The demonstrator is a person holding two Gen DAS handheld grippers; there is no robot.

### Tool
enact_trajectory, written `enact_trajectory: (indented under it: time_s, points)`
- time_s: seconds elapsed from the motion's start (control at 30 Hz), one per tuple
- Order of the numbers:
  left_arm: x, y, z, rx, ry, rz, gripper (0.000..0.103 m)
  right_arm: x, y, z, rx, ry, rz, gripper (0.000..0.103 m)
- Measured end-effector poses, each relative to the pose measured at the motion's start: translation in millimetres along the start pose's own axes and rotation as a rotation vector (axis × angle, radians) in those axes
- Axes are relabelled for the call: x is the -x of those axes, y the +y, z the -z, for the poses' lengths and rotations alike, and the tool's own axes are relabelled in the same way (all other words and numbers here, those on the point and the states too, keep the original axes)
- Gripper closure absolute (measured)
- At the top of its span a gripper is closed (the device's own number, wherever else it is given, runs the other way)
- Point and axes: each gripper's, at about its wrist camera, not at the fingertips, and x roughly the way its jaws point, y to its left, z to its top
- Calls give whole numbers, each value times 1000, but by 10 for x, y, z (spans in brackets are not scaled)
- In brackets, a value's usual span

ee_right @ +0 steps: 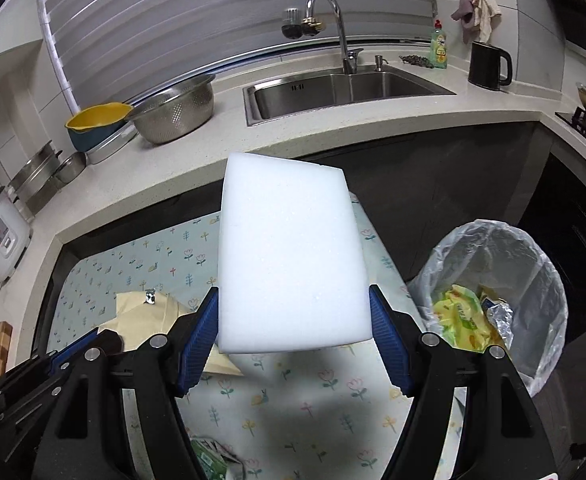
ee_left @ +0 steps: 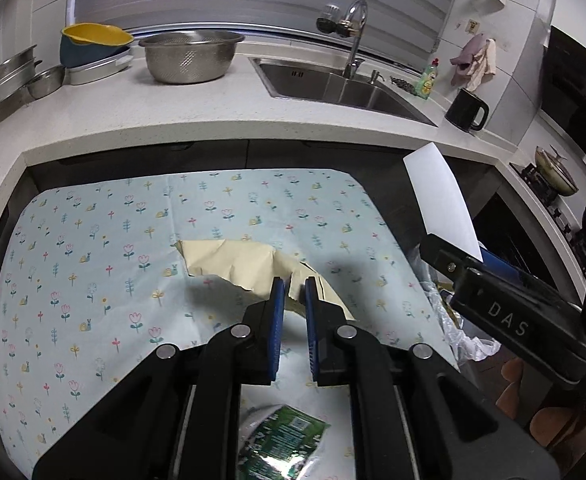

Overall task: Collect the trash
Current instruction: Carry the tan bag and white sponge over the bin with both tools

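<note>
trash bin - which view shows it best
The right wrist view: the trash bin shows whole, its clear liner open with yellow wrappers inside. The left wrist view shows only crumpled liner past the table edge, mostly hidden by the right gripper.

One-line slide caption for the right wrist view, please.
Right gripper holds a white foam block above the floral tablecloth, with the lined trash bin at right.

Pale speckled L-shaped countertop point(ee_right: 333, 128), stainless sink point(ee_right: 345, 92) under a curved chrome faucet point(ee_right: 329, 20), grey horizontal window blinds point(ee_right: 213, 20), dark cabinet fronts point(ee_right: 433, 184) below, white wall tiles point(ee_left: 13, 20), flower-print tablecloth point(ee_left: 93, 240)
</note>
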Motion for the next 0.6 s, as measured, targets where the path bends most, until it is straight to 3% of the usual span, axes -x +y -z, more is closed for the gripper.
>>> enact_trajectory:
  time_s: [0.3,0.37,0.6]
  points:
    - [104,-750,162,-100,-2,55,96,464,-660,196,-62,-43,39,34]
    - [89,-905,186,-117,7,70,103,539,-807,231,-75,-51,53,34]
    - [-20,-1341,200,-176,17,90,103,724,-1360,323,-144,-64,104,34]
